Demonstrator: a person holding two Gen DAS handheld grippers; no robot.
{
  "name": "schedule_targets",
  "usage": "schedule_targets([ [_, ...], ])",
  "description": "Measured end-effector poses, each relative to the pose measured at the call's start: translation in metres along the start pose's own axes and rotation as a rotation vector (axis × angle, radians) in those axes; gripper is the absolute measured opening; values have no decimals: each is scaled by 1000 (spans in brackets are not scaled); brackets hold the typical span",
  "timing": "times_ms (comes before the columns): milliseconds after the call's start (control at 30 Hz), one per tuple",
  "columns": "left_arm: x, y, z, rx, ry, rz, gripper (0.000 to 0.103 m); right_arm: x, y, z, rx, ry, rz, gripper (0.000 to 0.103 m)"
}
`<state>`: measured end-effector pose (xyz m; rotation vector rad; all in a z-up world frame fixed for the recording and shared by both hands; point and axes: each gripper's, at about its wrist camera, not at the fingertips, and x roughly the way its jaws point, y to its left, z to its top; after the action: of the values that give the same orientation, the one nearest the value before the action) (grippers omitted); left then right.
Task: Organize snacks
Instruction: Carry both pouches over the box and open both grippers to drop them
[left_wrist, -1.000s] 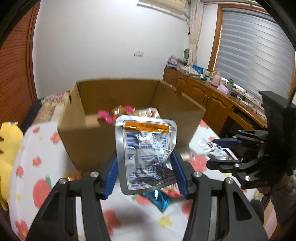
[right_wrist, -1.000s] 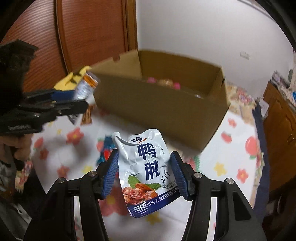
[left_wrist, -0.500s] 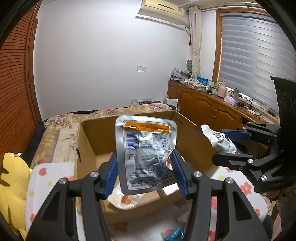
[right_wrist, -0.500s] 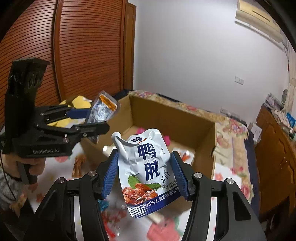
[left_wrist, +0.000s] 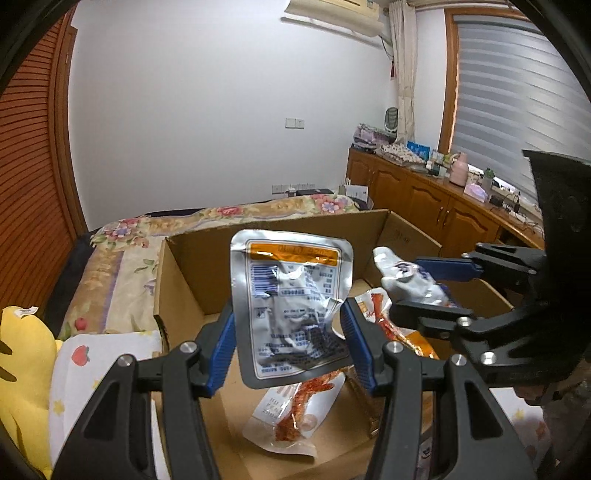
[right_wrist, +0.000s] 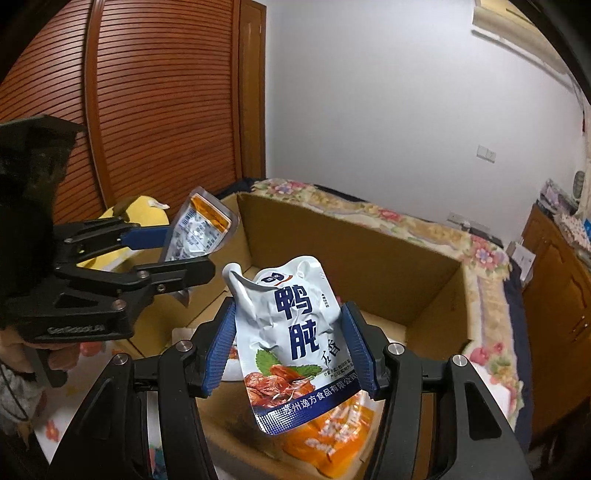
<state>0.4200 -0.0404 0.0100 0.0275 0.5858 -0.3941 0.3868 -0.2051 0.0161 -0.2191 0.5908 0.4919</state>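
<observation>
While both grippers hang over the open brown cardboard box (left_wrist: 192, 273), each is clamped on a snack. Left gripper (left_wrist: 291, 347) pinches a crinkled silver foil pouch with an orange top band (left_wrist: 291, 306), upright, above the box's left half. Right gripper (right_wrist: 291, 347) pinches a white pouch with blue Chinese lettering (right_wrist: 295, 328), upright, above the right half. On the box floor lie a clear packet of red-orange strips (left_wrist: 295, 410) and an orange packet (right_wrist: 328, 432).
</observation>
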Motion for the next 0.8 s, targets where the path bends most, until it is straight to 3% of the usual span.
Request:
schedule_targets([
  [467,15,-1,-1,-12,70,-9,56,15,-1,-6,34,67,-20,58],
  [667,9,0,-5,-13,71,10,78,20,-5,-12,72,104,2,61],
  [800,3,-1,-7,-12,66,9,78,17,-12,-14,113,104,20,62],
])
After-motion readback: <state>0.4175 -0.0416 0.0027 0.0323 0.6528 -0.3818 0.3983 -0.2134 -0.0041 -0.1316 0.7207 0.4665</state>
